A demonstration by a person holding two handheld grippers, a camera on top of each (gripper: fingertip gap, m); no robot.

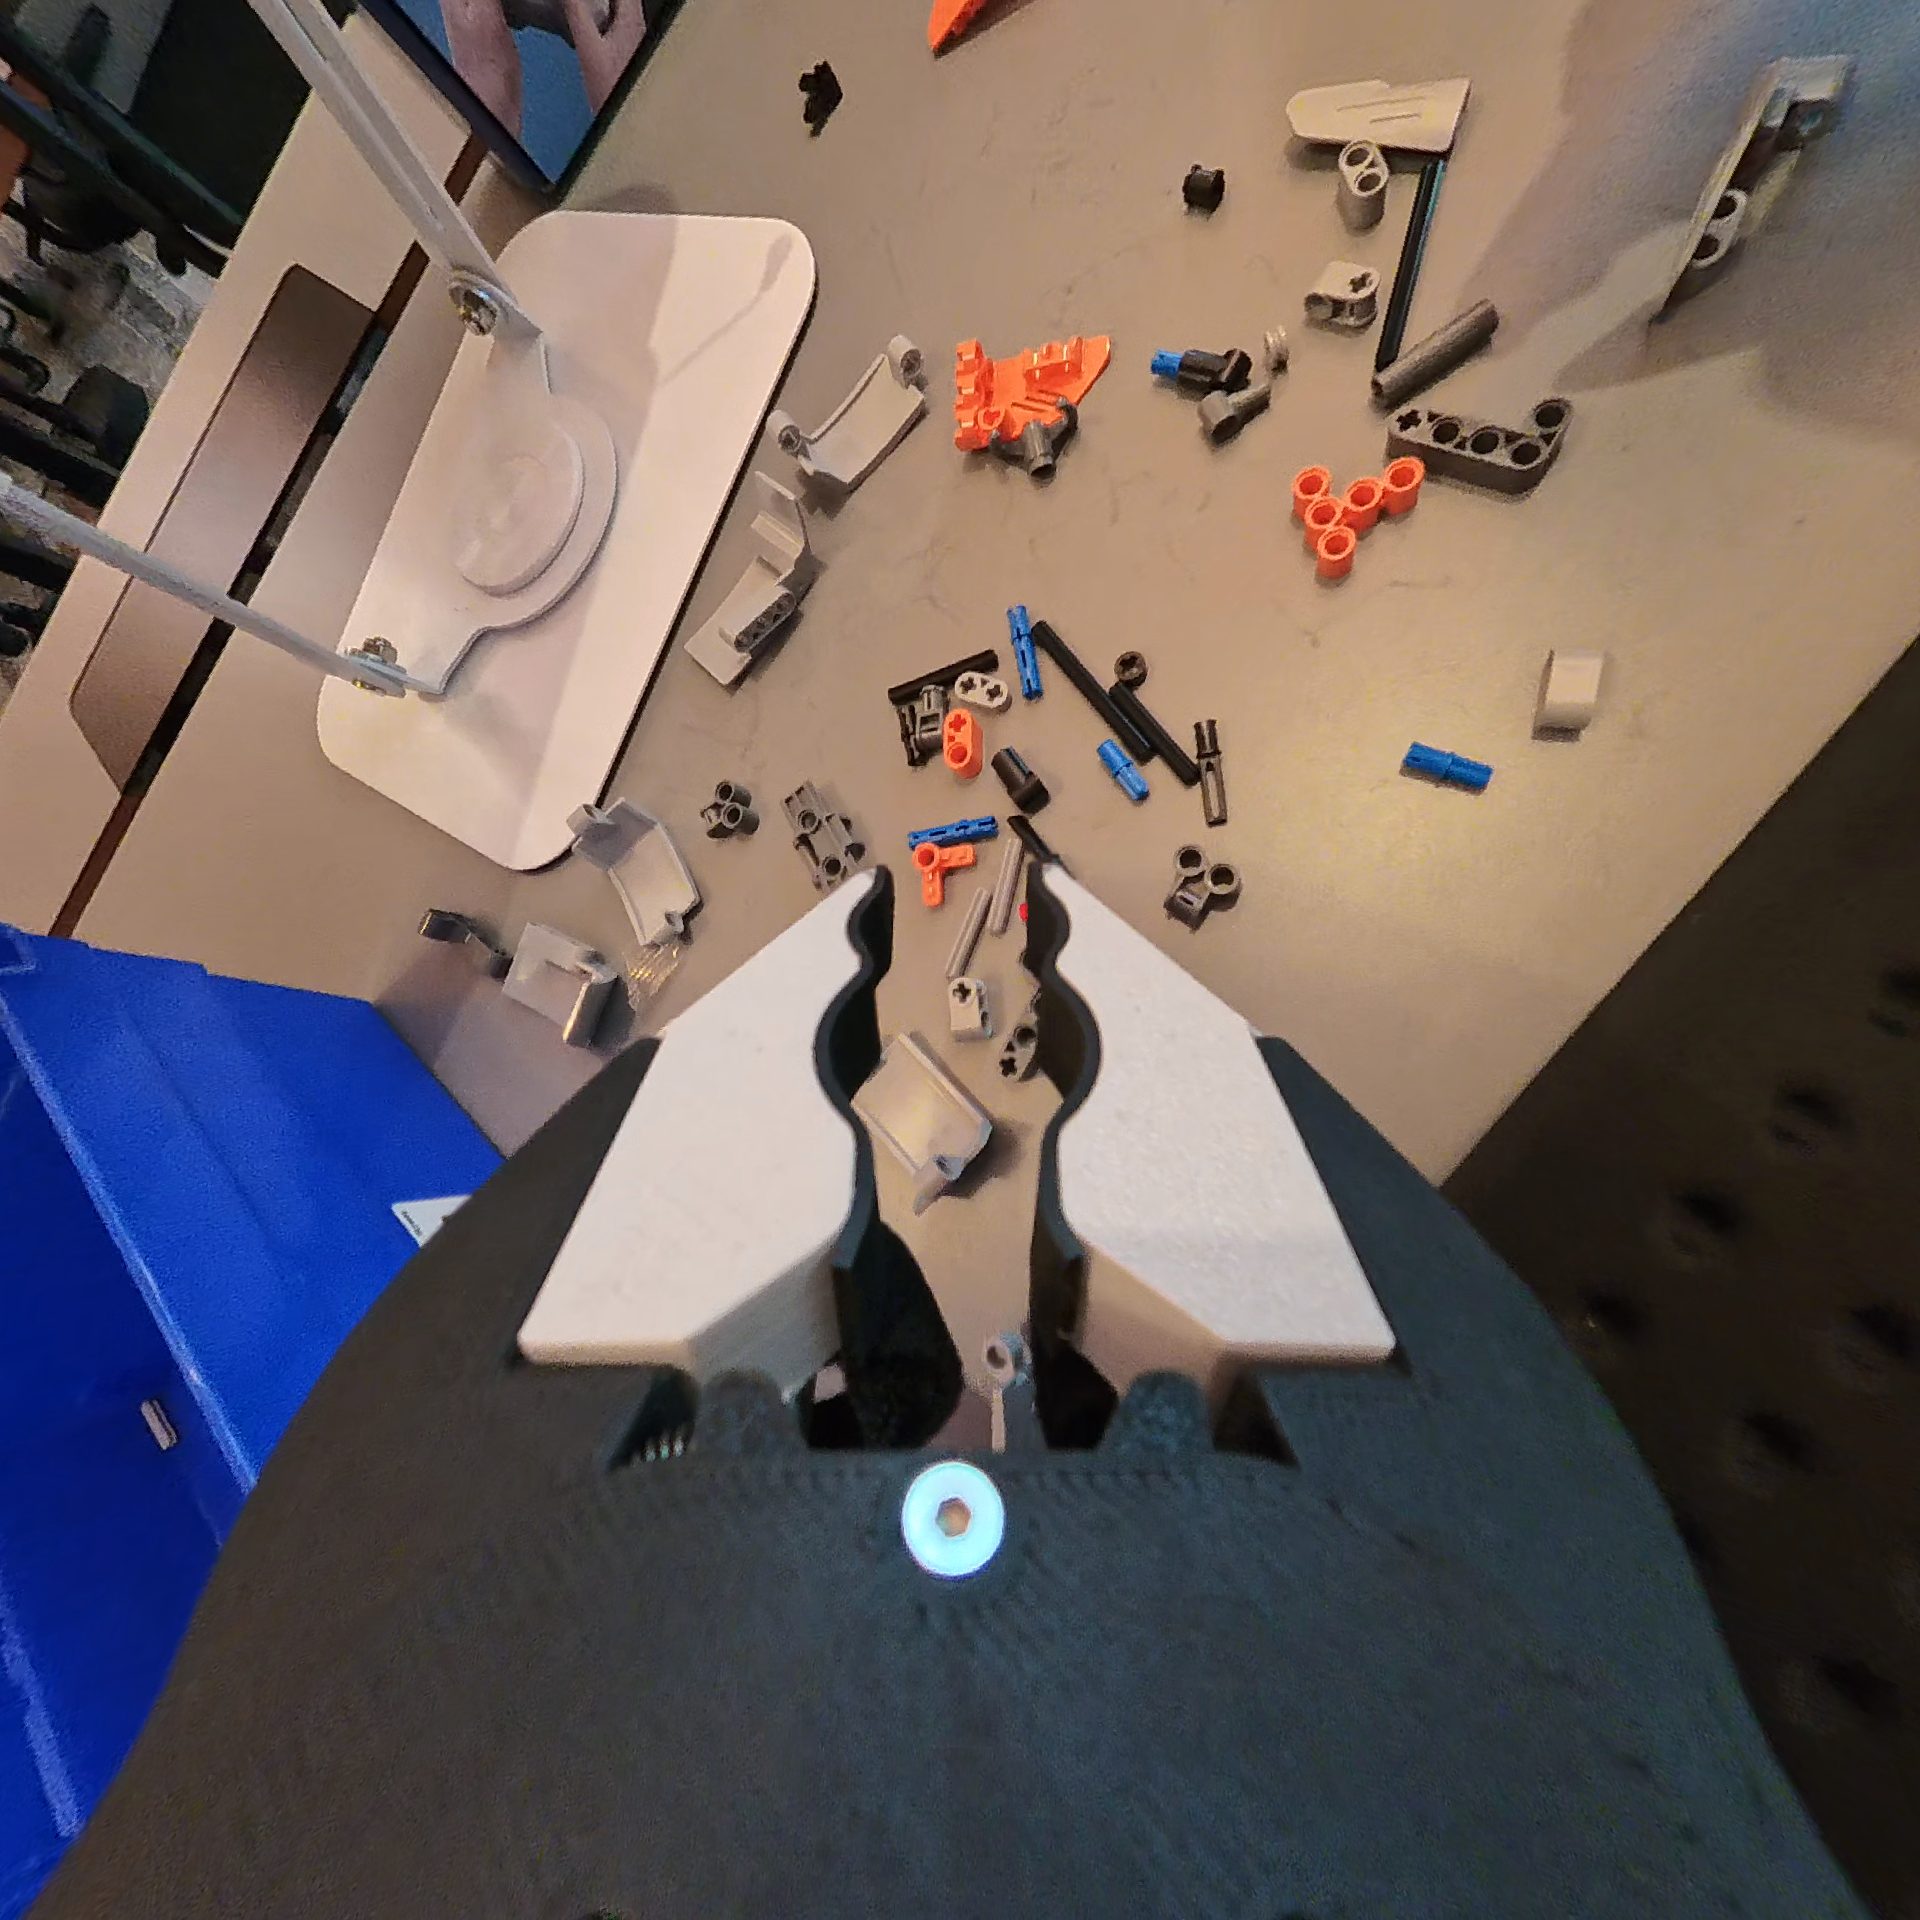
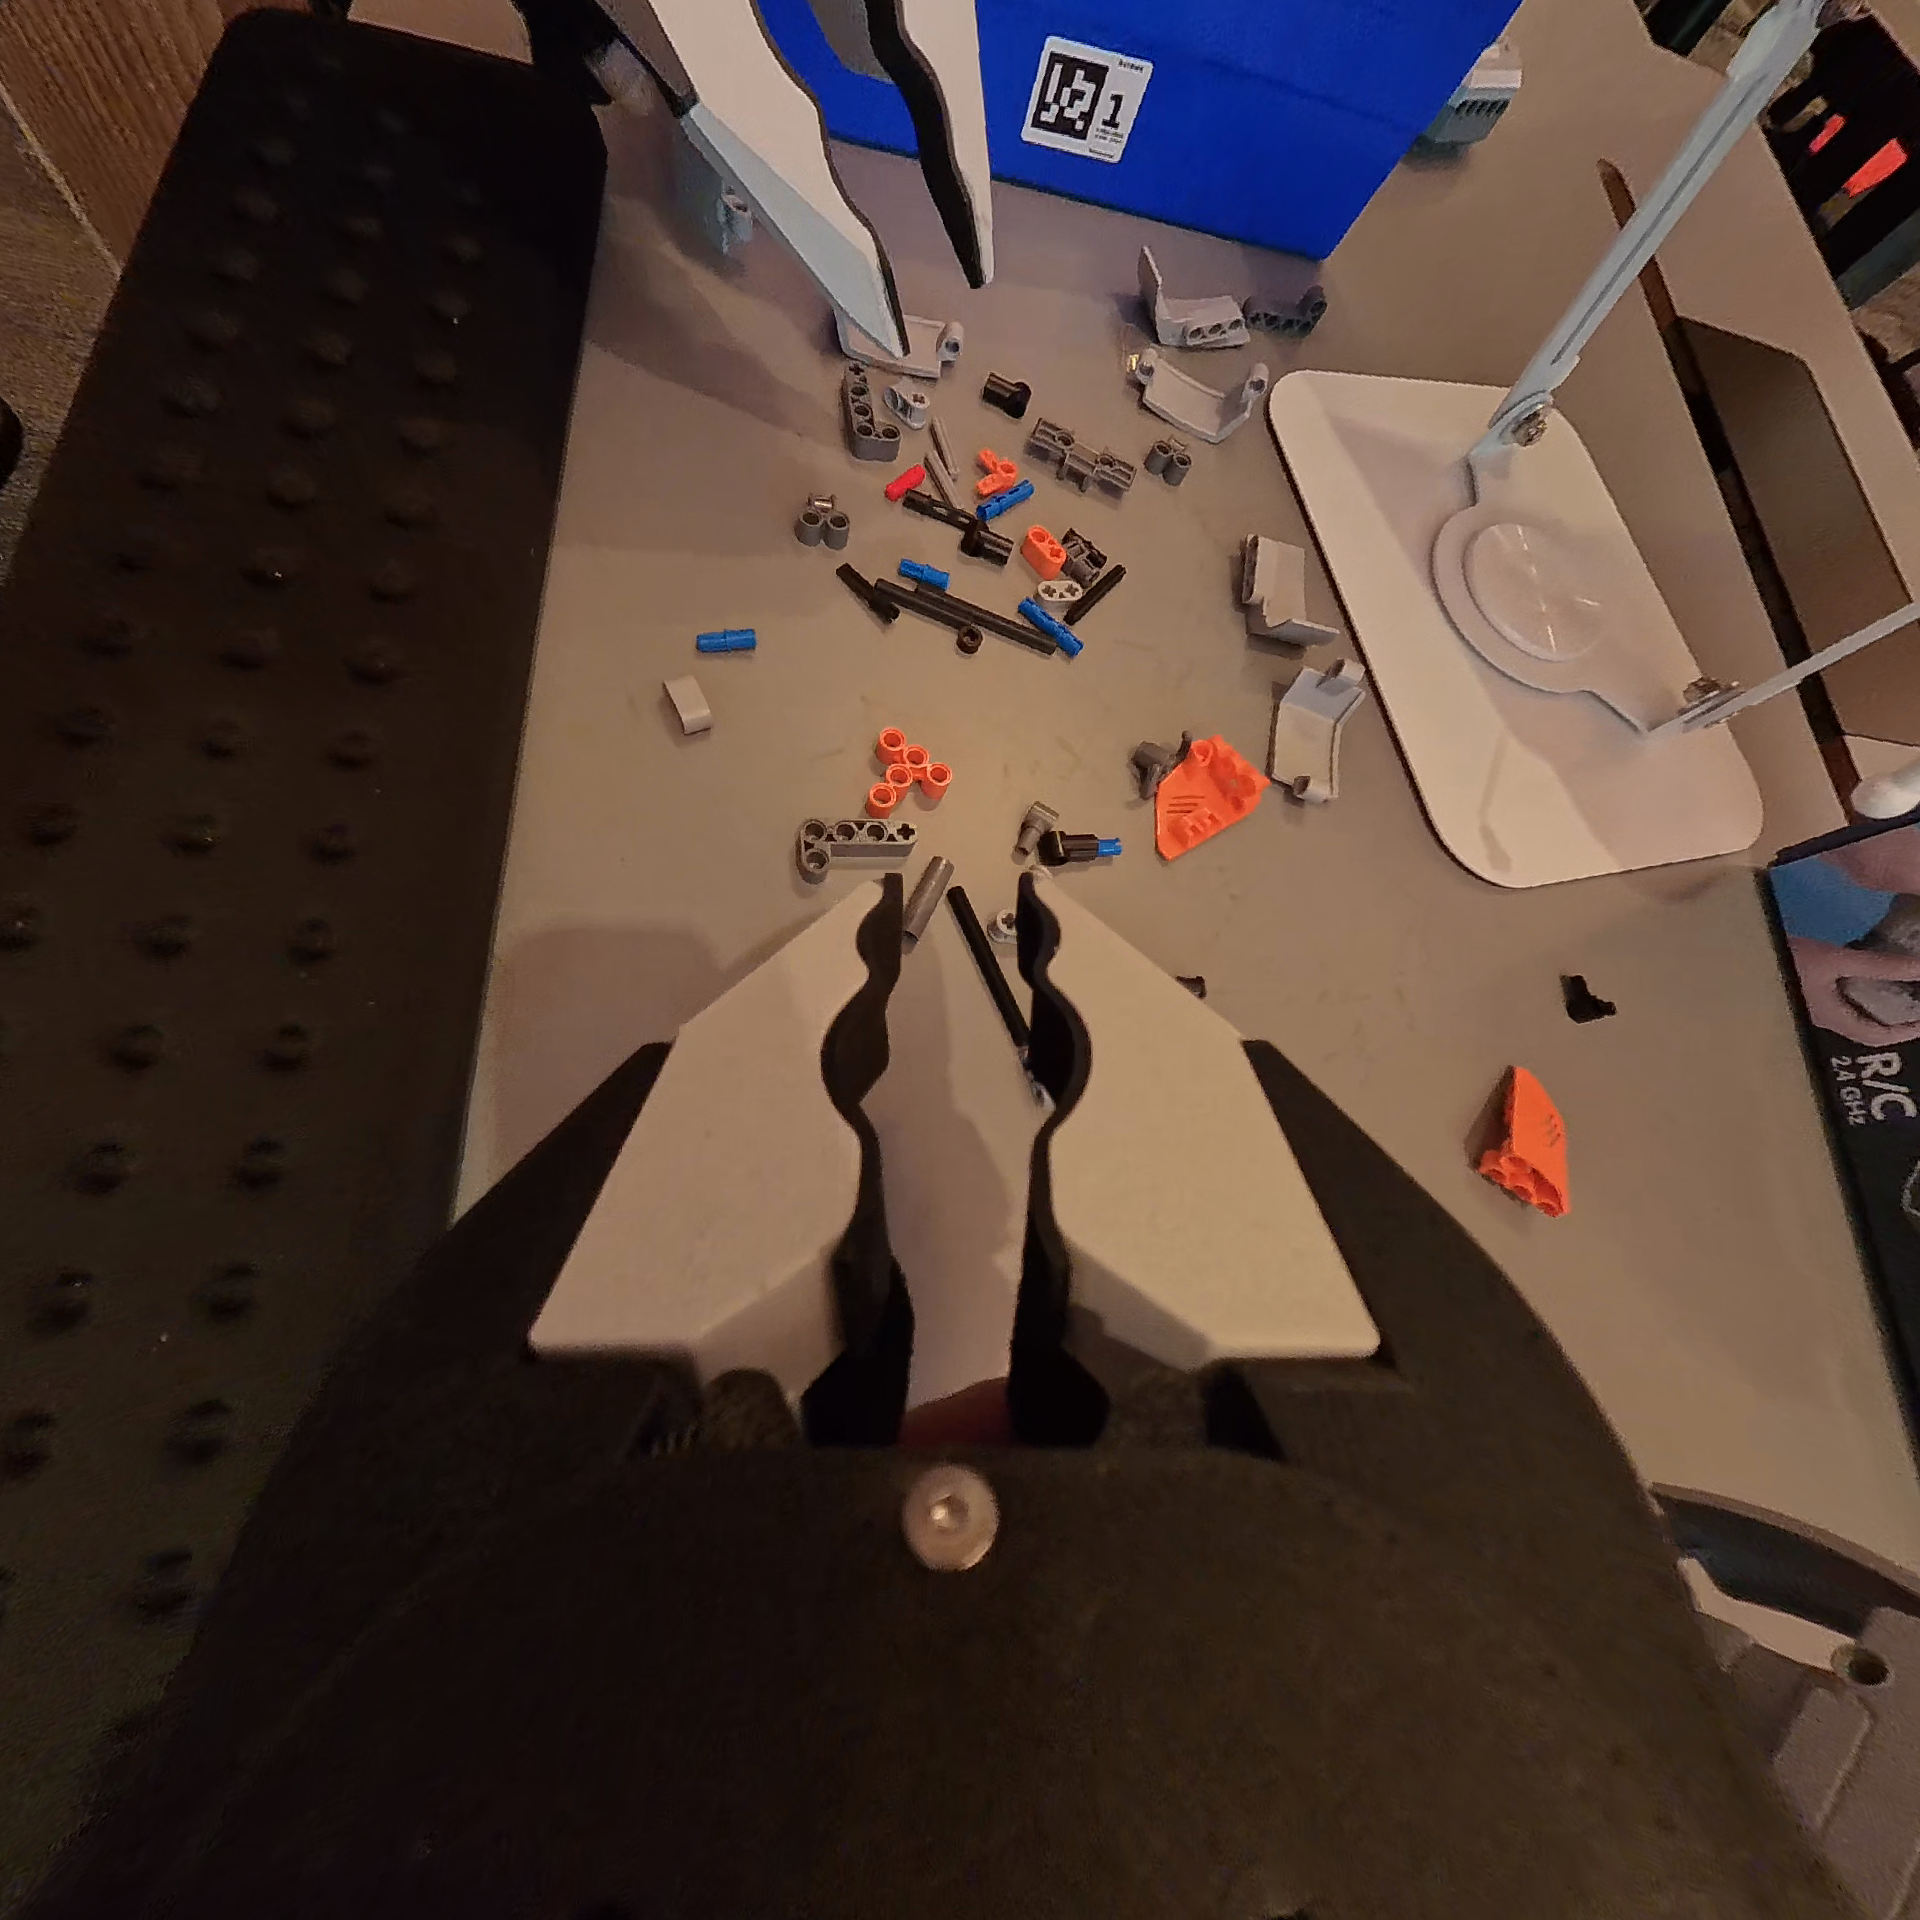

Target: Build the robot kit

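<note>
Axle [image 2: 992,971], black, lies seemingly untouched between the open right hand-held gripper [image 2: 956,883] fingertips.

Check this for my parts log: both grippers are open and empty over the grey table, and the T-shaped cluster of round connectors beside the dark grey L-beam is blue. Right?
One detail is wrong: the T-shaped cluster is orange, not blue, as the right wrist view shows. It does lie beside the dark grey L-beam, and the left gripper and right gripper are open and empty over the grey table.

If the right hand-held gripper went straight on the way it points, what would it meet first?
Probably the grey tube and thin black axle lying just ahead of the open right hand-held gripper; depth is unclear.
</note>
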